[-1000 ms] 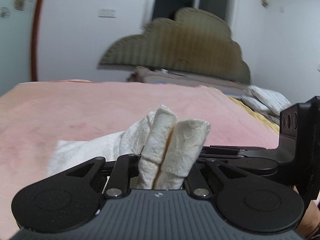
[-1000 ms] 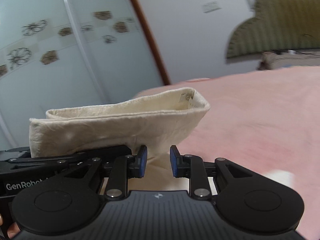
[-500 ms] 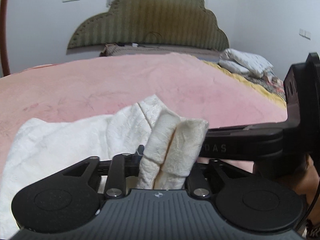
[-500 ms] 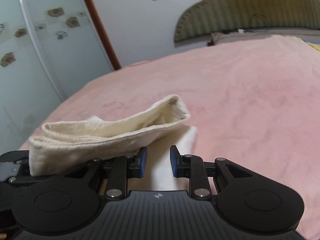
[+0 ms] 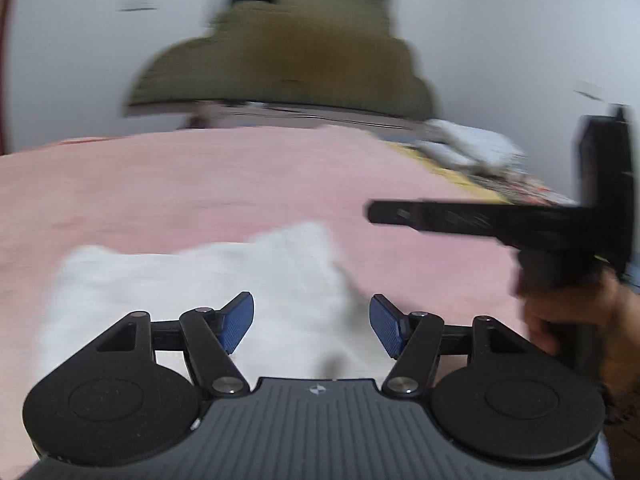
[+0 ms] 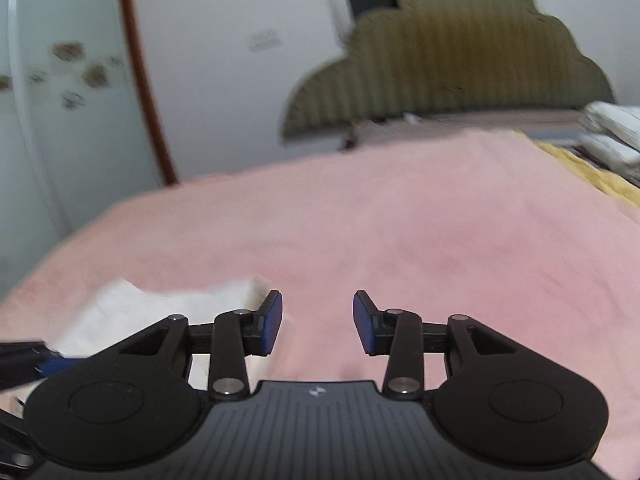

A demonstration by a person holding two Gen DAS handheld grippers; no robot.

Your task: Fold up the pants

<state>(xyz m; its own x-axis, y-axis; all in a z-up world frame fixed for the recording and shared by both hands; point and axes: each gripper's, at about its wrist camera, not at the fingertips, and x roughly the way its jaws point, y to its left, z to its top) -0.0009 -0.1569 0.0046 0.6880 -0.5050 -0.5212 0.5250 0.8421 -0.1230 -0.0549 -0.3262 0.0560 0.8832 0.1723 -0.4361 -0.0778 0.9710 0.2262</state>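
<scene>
On pink bed (image 5: pixel 200 184), pants (image 5: pixel 208 280) under opening left jaws, beside right jaws

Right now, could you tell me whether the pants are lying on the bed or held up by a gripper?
Lying on the bed. The white pants rest on the pink blanket; the left gripper is opening, pads clear of them.

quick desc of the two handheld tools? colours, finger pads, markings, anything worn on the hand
Both match: the left tool and the right tool have matte black bodies with a ribbed grey centre plate bearing a small pale logo, two round black discs at the sides, black linkage arms with silver pivot pins, and blue textured pads. The hand gripping the right tool's black handle is blurred; no glove or sleeve can be made out.
</scene>
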